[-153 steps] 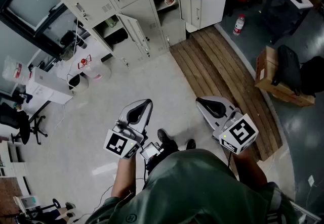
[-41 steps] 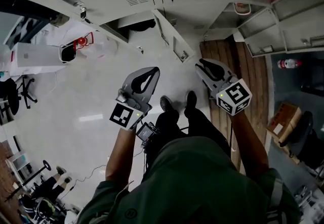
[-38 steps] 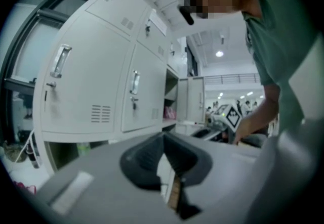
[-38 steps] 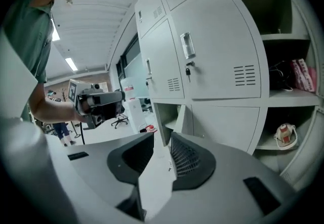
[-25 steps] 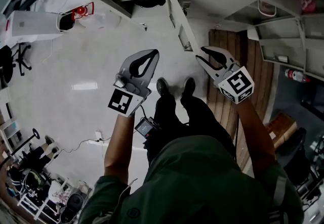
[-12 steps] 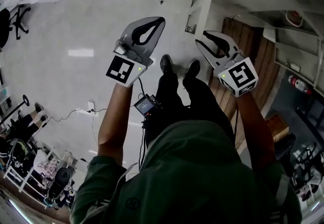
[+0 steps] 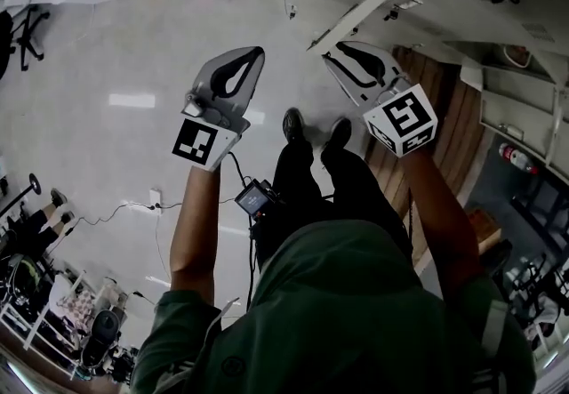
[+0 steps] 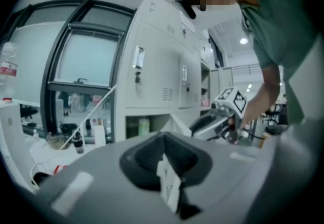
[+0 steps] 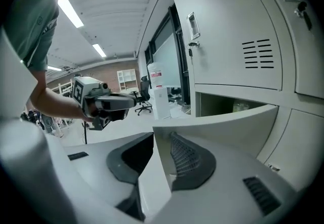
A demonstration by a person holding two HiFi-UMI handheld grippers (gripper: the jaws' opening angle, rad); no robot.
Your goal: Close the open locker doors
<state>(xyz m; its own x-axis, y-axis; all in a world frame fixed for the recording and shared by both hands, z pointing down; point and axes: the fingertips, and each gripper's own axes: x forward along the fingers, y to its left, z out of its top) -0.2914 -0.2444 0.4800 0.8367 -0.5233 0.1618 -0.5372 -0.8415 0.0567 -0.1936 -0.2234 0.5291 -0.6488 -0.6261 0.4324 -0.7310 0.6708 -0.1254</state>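
Right gripper view tells me most: the open locker door point(image 9: 228, 124) runs from the right of the frame to its middle, and its free edge stands between the jaws of the right gripper point(image 9: 158, 142). Those jaws have just been closing a little, but they are released, not clamped on the door. The left gripper point(image 8: 163, 147) is clenched on nothing, low in the middle of its own view.

My worry is that swinging the door with the jaws astride its edge could trap the gripper against the locker frame. The door could also slip off and rebound, and a hard shove would do it.

Behind the door, right of centre, the lower compartment point(image 9: 223, 102) holds something pale green point(image 9: 242, 107), too small to name. If it juts out, I judge the door may not latch.
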